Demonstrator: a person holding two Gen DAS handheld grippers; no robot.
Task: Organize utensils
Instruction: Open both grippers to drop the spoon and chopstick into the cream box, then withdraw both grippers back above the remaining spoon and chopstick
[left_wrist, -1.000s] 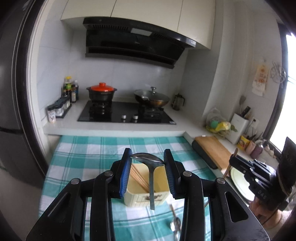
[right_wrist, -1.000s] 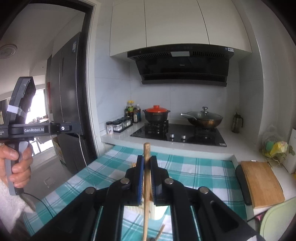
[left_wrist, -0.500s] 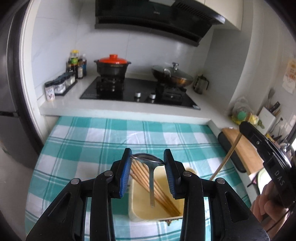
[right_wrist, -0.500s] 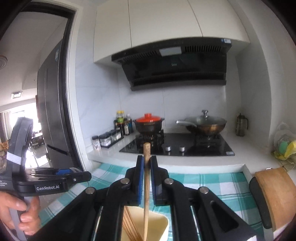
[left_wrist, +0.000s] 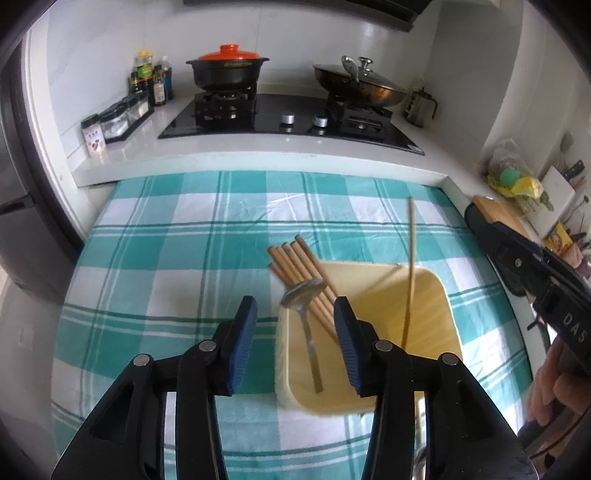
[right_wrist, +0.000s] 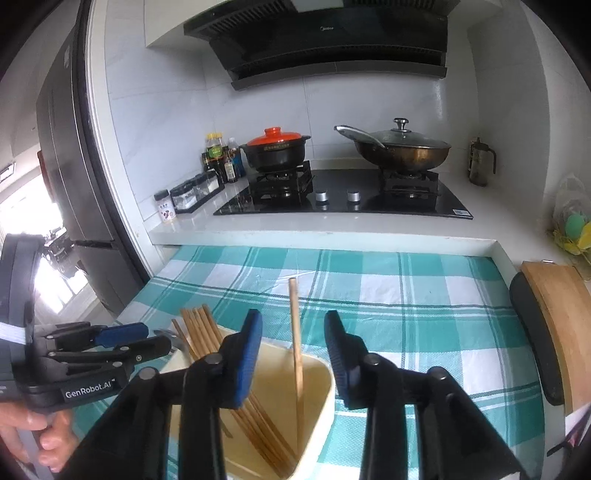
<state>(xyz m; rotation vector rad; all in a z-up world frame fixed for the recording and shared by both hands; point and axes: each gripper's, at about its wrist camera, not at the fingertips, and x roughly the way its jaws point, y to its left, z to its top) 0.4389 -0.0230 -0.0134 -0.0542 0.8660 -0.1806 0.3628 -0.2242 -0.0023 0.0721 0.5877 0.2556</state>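
A cream container (left_wrist: 445, 295) stands on the green checked tablecloth (left_wrist: 166, 258), with a bundle of wooden chopsticks (left_wrist: 295, 262) leaning out over its far left rim. My left gripper (left_wrist: 295, 302) hovers over the container's left side, its jaws opening. A metal spoon (left_wrist: 304, 295) sits loose between them, handle down in the container, and neither pad presses on it. My right gripper (right_wrist: 292, 321) is above the container (right_wrist: 325, 376), jaws opening too. A single chopstick (right_wrist: 295, 332) stands free between its pads, its lower end inside the container.
Behind the table runs a white counter with a black hob, an orange-lidded pot (left_wrist: 227, 68), a lidded wok (left_wrist: 360, 85) and spice jars (left_wrist: 122, 118). A wooden cutting board (right_wrist: 557, 314) lies on the right. A person's hands hold both gripper handles.
Both grippers have come down and tilted toward the container. The left jaws have widened and let the spoon go. The right jaws have parted and freed the single chopstick.
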